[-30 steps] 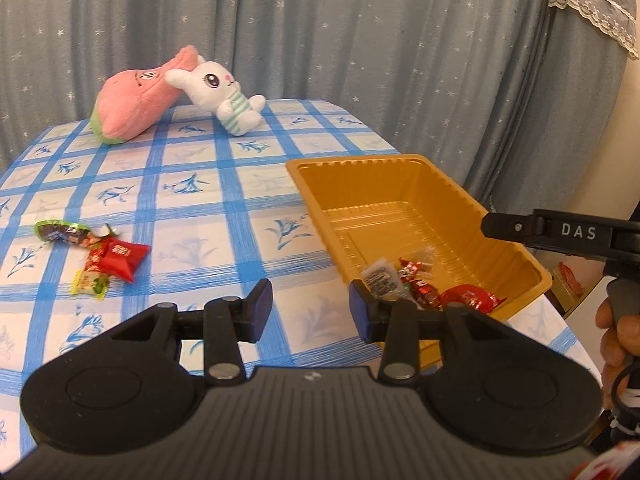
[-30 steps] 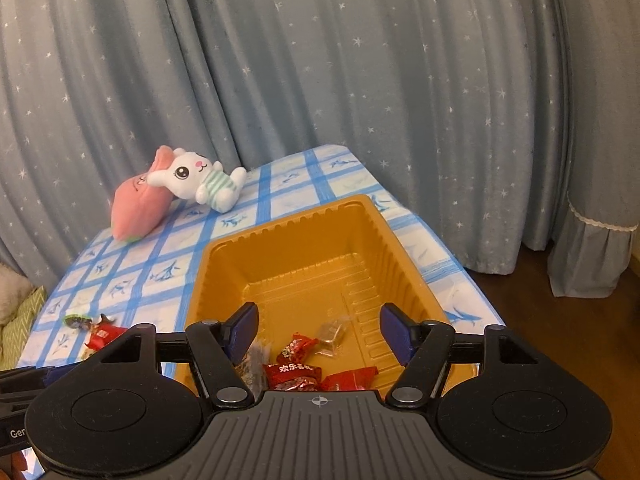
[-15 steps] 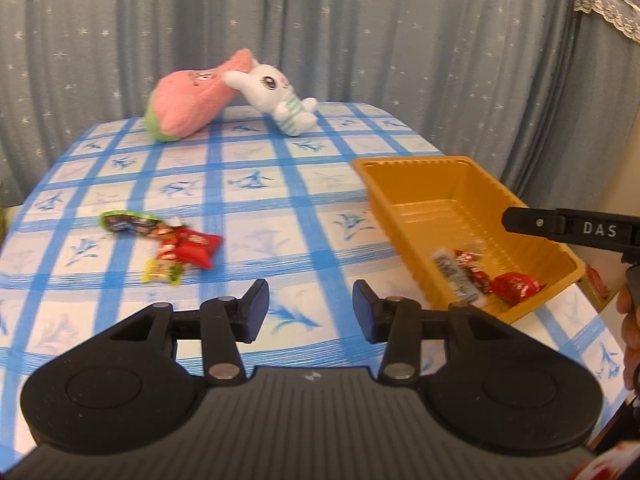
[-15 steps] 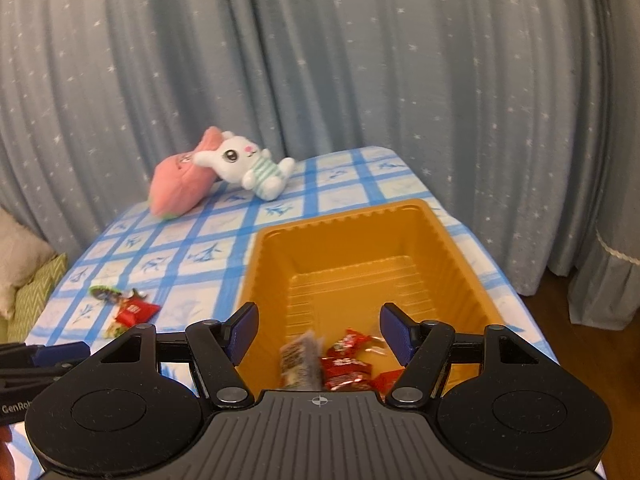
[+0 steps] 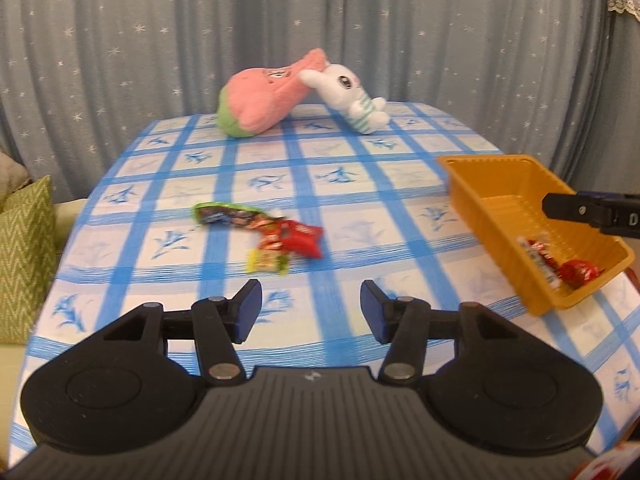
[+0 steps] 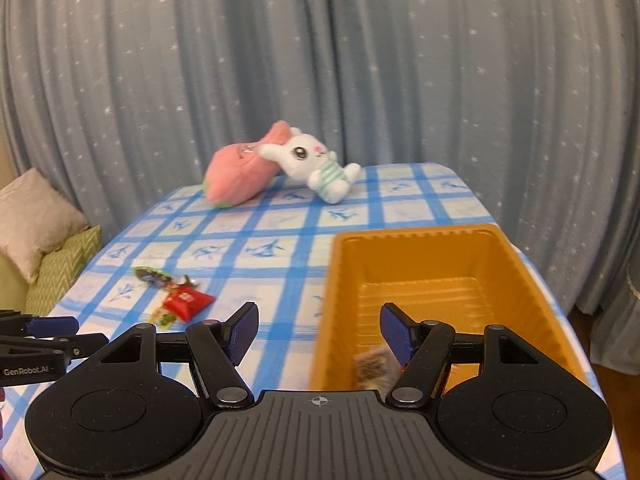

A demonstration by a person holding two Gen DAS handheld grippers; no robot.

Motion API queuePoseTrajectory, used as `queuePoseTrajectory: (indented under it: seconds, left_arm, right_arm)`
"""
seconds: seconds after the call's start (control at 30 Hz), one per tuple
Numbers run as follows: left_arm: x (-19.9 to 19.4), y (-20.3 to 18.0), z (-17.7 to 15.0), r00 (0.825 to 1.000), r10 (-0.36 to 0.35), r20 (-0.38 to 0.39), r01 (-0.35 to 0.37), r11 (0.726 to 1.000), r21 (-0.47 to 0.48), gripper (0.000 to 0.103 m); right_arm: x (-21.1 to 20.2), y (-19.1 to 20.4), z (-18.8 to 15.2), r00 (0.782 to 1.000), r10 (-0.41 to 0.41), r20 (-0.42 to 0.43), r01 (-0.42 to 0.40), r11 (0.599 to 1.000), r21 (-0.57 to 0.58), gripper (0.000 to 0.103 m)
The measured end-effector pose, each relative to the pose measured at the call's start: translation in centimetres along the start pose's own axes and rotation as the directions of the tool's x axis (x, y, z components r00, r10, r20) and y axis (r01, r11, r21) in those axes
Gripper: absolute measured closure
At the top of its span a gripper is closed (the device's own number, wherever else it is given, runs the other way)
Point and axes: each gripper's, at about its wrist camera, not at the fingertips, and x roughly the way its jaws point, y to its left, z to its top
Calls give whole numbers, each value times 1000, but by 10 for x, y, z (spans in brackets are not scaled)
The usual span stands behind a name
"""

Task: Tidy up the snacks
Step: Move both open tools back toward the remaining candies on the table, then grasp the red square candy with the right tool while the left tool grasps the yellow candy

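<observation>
Swung from the tray (image 5: 500, 184) toward loose snacks (image 5: 276, 236), left claw (image 5: 311, 312) spreads wider, empty.

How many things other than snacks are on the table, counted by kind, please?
Plush toys: 2, the pink plush and the white bunny
Orange tray: 1
Total: 3
</observation>
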Motion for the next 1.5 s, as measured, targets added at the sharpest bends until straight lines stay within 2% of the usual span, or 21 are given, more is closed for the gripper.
queuePoseTrajectory:
  seconds: [0.4, 0.57, 0.87, 1.0, 1.1, 1.2, 1.37, 1.5]
  left_arm:
    - [21, 57, -7, 996, 85, -18, -85, 996, -27, 47]
    - [38, 73, -7, 995, 94, -17, -95, 994, -45, 43]
    - [75, 94, 2, 995, 94, -31, -97, 991, -91, 43]
    - [91, 97, 6, 989, 140, -40, -142, 988, -64, 42]
    - [101, 104, 10, 988, 145, -48, -149, 985, -91, 42]
    - [107, 109, 13, 987, 153, -57, -158, 981, -114, 42]
    - [113, 107, 15, 991, 120, -63, -127, 984, -123, 42]
    - [118, 101, 16, 994, 87, -72, -95, 989, -117, 42]
  right_arm:
    - [43, 69, 5, 993, 104, -55, -109, 988, -105, 36]
    - [76, 86, 8, 988, 124, -92, -133, 986, -100, 36]
    - [140, 108, 17, 973, 162, -164, -172, 984, -48, 36]
    - [171, 112, 16, 963, 165, -213, -166, 986, 14, 36]
    - [189, 112, 17, 957, 167, -236, -160, 986, 48, 36]
    - [206, 114, 19, 953, 168, -251, -155, 986, 68, 43]
    - [230, 118, 20, 945, 149, -292, -129, 988, 86, 47]
    - [247, 119, 16, 930, 135, -342, -109, 990, 93, 50]
